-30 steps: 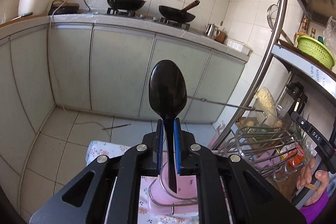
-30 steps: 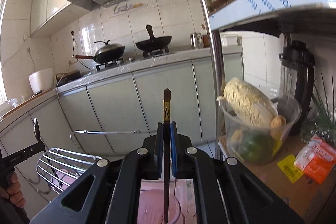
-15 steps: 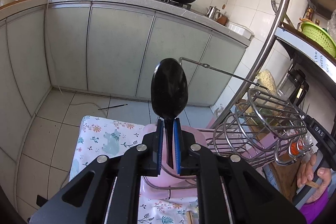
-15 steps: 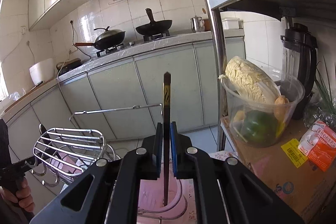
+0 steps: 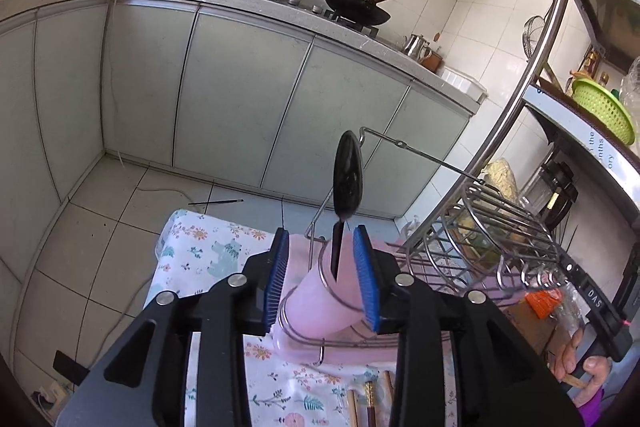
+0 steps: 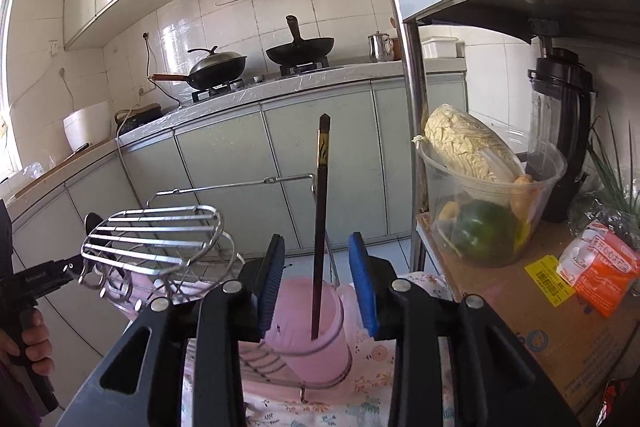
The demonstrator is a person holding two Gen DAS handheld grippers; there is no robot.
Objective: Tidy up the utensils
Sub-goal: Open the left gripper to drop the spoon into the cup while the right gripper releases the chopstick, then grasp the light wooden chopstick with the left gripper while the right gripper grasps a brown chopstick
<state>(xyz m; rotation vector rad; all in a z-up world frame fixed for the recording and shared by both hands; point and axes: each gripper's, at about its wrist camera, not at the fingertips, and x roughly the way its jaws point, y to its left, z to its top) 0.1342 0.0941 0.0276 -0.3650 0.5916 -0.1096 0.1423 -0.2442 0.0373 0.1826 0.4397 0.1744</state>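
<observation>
Standing between the parted pads of each hand-held gripper, left and right, black spoon and chopstick rest in the pink cup; lower ends hidden inside.

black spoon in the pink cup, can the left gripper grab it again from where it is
Probably yes. The left gripper is open with the black spoon handle standing upright between its fingers in the pink cup, and nothing blocks the gap.
</observation>
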